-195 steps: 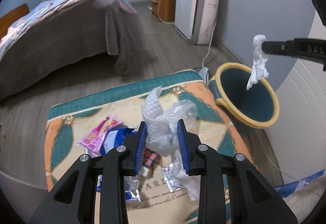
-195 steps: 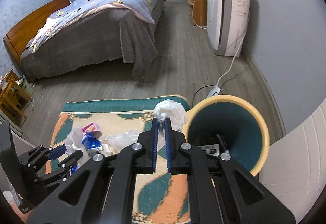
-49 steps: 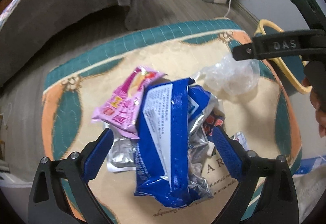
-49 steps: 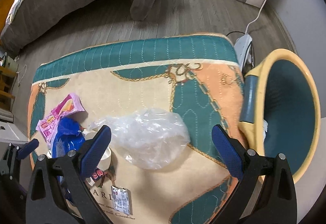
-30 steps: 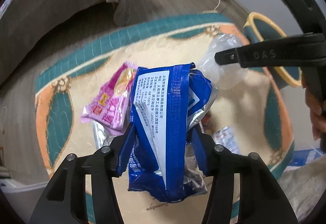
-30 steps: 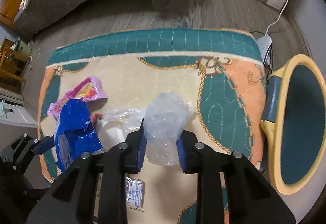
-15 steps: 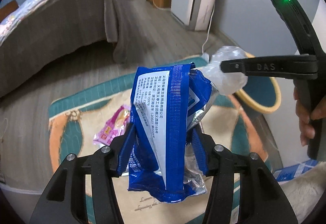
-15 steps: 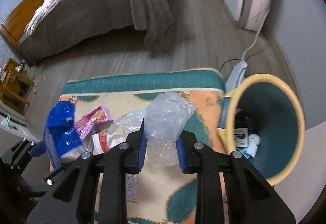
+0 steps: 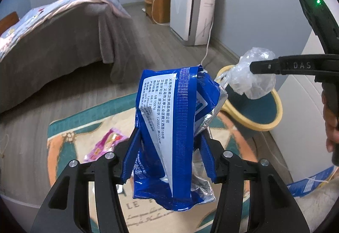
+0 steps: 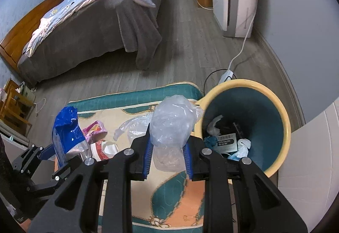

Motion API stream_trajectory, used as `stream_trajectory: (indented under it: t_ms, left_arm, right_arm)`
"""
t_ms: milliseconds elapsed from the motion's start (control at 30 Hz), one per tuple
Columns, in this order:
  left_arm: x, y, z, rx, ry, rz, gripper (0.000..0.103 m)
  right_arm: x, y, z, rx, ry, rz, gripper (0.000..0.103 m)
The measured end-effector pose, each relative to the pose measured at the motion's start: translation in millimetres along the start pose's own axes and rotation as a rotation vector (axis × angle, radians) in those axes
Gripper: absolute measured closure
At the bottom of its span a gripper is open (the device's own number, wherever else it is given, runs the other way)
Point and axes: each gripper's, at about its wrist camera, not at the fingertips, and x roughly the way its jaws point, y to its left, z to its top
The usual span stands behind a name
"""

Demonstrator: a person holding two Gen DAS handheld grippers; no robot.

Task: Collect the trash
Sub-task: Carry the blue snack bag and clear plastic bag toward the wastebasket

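1. Both grippers have risen since a second ago: the rug, then filling each view, now lies well below, and the bin has come close under the right one
2. Left gripper [image 9: 169,154] has its jaws about half spread, blue pads pinching the blue wrapper [image 9: 175,127], which stands upright, long axis vertical, torn top up, silver lining on its right
3. Right gripper [image 10: 168,153] has its jaws narrow, clamped on the crumpled clear plastic bag [image 10: 171,127], which bulges above the pads
4. On the rug [image 10: 169,201] lie a pink wrapper [image 10: 95,129] and another clear bag [image 10: 132,124]
5. Only the right wrist view looks into the yellow-rimmed teal bin [image 10: 273,122], which holds paper and a dark packet; only the left wrist view shows the hand [image 9: 331,131] on the right gripper's handle
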Motion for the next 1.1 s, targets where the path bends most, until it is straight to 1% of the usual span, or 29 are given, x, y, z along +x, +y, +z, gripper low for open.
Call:
stream_trajectory:
  t_ms: [133,300,500,567,733,833,1033,1100]
  left_arm:
    - [0.7,-12.4,2.6,0.017,-0.017,0.000,0.048]
    - [2.6,-19.3,2.4,0.020,-0.035,0.012,0.048]
    - [15.2,-25.3,2.9,0.014,-0.006,0.012,0.048]
    - [18.2,-31.8,3.0,0.030,-0.003,0.011,0.048]
    - [24.9,-41.4,1.4,0.048,0.011,-0.008,0.048]
    - [27.9,-45.9,1.9,0.027,0.023,-0.022,0.048]
    - [32.6,-65.8,14.0,0.028,0.016,-0.045,0.048]
    - [36.1,-72.8,20.7,0.020,0.018,-0.068,0.048]
  right_arm:
    - [-3.9,-11.3,-0.9,0.018,-0.008,0.007,0.078]
    - [-6.3,-21.6,-1.2,0.015,-0.015,0.004,0.078]
    - [-7.3,-43.2,-4.9,0.048,-0.022,0.005,0.078]
    - [-6.5,-53.0,-5.8,0.063,-0.021,0.005,0.078]
    - [-5.7,-76.9,-6.7,0.101,-0.025,-0.002,0.078]
    - [-4.5,-91.0,-6.6,0.124,-0.027,-0.010,0.078]
    - [-9.3,-115.5,-4.5,0.185,-0.052,-0.018,0.078]
    - [-9.9,-123.8,-2.8,0.193,-0.059,-0.032,0.078]
